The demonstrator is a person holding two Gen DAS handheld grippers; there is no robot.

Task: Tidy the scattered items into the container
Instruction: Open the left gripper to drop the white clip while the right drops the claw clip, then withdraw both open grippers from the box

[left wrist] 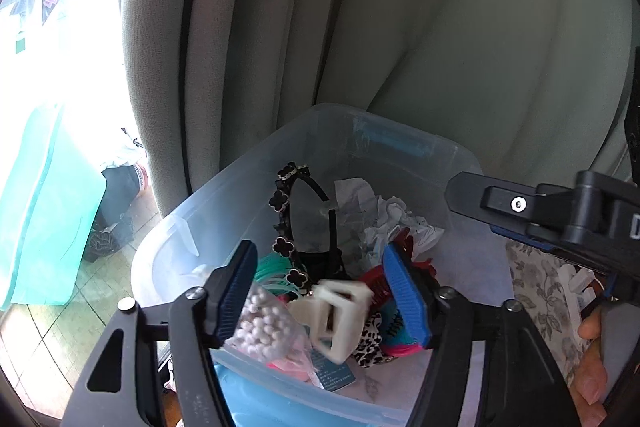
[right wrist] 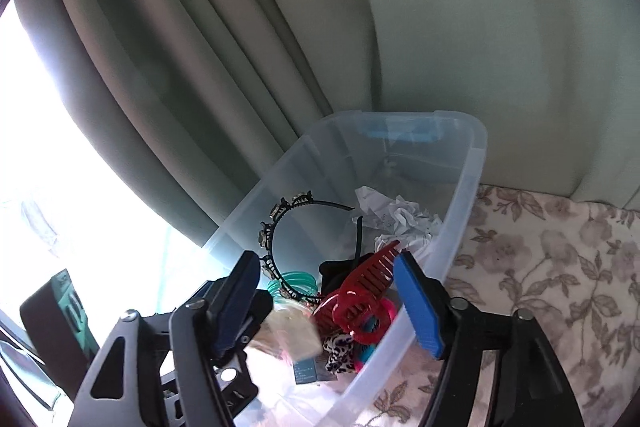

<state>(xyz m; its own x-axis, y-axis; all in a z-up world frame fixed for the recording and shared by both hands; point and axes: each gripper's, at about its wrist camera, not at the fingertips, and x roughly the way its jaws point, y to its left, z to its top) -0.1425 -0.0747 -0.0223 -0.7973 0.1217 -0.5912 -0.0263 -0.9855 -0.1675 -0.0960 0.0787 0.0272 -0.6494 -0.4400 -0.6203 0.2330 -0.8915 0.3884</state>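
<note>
A clear plastic bin [left wrist: 460,155] [right wrist: 476,163] holds a black clover headband [left wrist: 286,223] [right wrist: 280,227], crumpled paper [left wrist: 384,215] [right wrist: 400,215], teal rings [left wrist: 272,273], a red claw clip [right wrist: 360,291] and a leopard scrunchie [left wrist: 368,341]. My left gripper [left wrist: 324,295] is open above the bin. A white claw clip [left wrist: 332,315] and a bag of pearl beads [left wrist: 260,323] show blurred between its fingers, apart from the pads. My right gripper [right wrist: 328,299] is open and empty over the bin's right side; it also shows in the left wrist view [left wrist: 560,219].
Grey-green curtains [left wrist: 280,27] hang behind the bin. A floral cloth [right wrist: 560,259] covers the surface to the right. A bright window and a teal lid [left wrist: 40,207] lie to the left.
</note>
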